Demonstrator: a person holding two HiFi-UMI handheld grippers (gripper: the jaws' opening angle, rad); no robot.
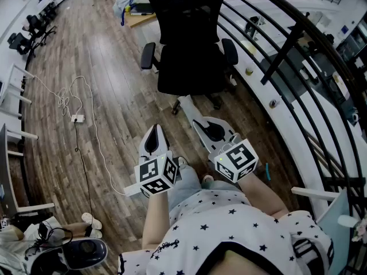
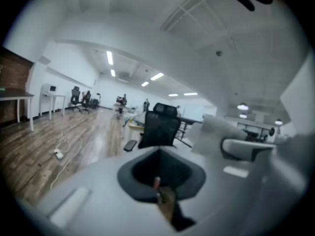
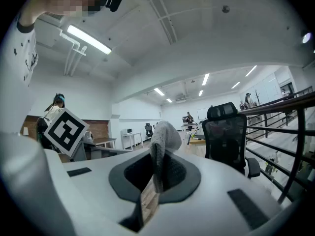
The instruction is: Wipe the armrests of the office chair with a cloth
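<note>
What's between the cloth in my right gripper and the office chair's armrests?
Nothing visible does. Only wooden floor lies between the cloth in the right gripper and the armrests of the office chair; the white cable lies off to the left.

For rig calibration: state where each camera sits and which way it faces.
Head view: on the person's head, looking down at the floor, chair, left gripper and right gripper; shirt shows below.
Left gripper view: on the left gripper, looking along its shut jaws at the chair; right gripper shows at right.
Right gripper view: on the right gripper, looking along jaws shut on the cloth toward the chair; sleeve and left gripper's cube show.
Shared: all three see the chair.
</note>
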